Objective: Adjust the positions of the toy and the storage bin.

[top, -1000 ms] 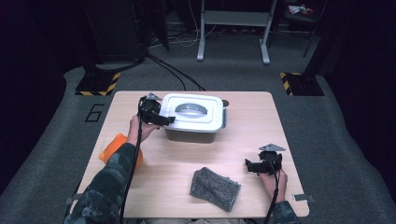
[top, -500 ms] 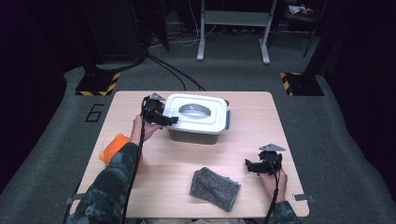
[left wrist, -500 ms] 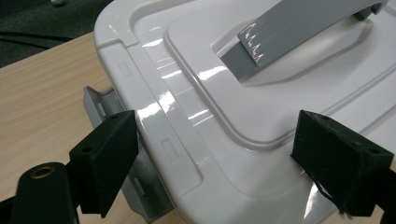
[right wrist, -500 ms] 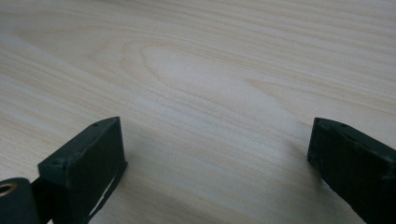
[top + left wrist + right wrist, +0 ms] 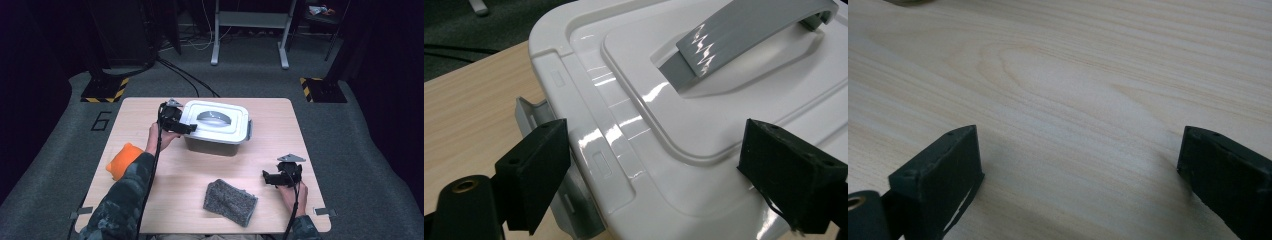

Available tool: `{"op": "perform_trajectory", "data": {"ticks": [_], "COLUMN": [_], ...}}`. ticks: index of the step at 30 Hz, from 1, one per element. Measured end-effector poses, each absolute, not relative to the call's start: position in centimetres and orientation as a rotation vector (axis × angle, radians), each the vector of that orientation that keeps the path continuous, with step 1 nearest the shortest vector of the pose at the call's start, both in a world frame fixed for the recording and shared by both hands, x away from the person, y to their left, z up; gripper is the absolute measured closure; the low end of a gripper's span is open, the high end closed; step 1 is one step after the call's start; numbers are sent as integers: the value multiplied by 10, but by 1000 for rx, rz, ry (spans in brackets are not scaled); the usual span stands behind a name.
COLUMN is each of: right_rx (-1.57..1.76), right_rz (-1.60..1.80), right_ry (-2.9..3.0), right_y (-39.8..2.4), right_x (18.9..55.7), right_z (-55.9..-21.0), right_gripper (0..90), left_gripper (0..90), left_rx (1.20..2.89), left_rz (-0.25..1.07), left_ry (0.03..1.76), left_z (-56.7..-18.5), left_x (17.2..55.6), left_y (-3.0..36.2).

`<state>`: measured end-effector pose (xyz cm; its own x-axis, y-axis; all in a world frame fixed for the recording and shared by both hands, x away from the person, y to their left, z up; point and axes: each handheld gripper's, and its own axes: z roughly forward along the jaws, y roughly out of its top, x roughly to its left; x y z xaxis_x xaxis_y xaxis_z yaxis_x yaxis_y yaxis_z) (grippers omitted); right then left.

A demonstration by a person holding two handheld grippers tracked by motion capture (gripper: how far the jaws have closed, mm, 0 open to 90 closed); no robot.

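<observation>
At the back-centre of the surface (image 5: 150, 110) sits a white lidded box (image 5: 217, 127), grey handle (image 5: 212, 117) lying flat in the lid's recess. Left gripper (image 5: 186, 129) is at the box's left end, jaws wide, spanning that end of the lid without gripping: in the left gripper view one jaw sits outside by the grey side latch (image 5: 574, 200), the other over the lid top, gap visible on both sides. Latch looks swung out from the box wall, can't tell if fully released. Right gripper (image 5: 266, 178) is well apart near the front-right of the surface, jaws wide with bare wood between them in the right gripper view. Grey cloth (image 5: 230, 202) lies flat at front-centre, just left of the right gripper. Orange soft thing (image 5: 122, 159) is at the left edge, beside the left forearm
</observation>
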<state>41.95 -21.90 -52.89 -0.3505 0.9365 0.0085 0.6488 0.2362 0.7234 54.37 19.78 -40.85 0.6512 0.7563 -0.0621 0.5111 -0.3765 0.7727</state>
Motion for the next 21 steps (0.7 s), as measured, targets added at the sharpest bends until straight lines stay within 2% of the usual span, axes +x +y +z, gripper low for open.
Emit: {"op": "perform_trajectory", "data": {"ticks": [9, 21], "right_rx": [1437, 1407], "right_rz": [902, 919], "right_ry": [2100, 2151], "right_y": [-220, -223], "right_x": [420, 423], "right_z": [-529, -525], "right_gripper": [25, 0], "left_gripper": [117, 117], "left_rx": [2030, 2004], "left_rz": [405, 441], "left_ry": [977, 856], "left_z": [-398, -373], "left_x": [533, 469], "left_y": [199, 196]}}
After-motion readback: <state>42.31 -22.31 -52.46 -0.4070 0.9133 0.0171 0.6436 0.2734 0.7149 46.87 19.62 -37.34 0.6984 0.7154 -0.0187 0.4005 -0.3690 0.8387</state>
